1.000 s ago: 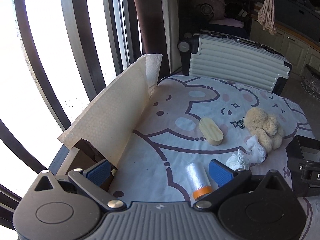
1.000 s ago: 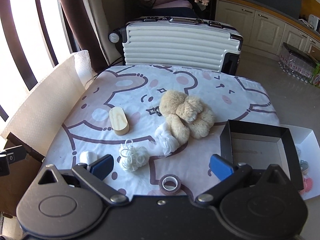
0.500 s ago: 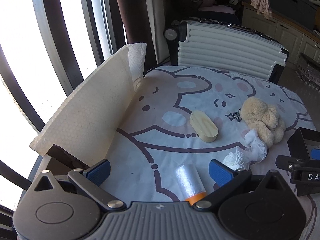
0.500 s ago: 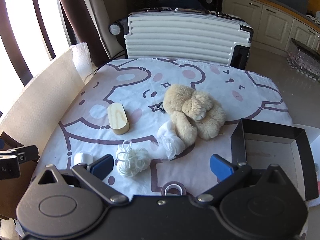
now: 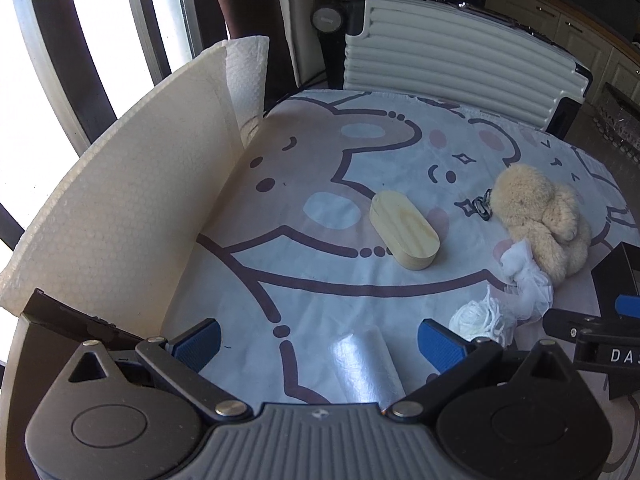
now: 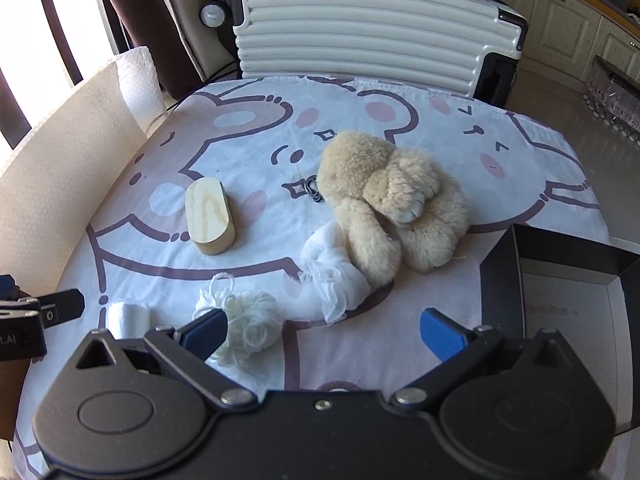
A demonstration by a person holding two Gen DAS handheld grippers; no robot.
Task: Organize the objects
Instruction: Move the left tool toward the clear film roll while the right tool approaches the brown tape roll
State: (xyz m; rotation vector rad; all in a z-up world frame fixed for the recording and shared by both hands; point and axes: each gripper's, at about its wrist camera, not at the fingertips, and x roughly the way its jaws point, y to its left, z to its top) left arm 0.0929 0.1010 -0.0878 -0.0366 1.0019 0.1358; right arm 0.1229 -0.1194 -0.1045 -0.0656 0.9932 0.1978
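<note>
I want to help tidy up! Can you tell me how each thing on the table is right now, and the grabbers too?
Left gripper: jaws open, holding nothing.
Right gripper: jaws open, holding nothing.
Teddy: lying flopped on the cloth.
Wooden box: lid shut, lying flat.
Yarn: loose tangled ball.
White net: crumpled, touching the teddy.
Plastic roll: lying on its side.
Black box: open, no lid.
Suitcase: closed, on its side.
</note>
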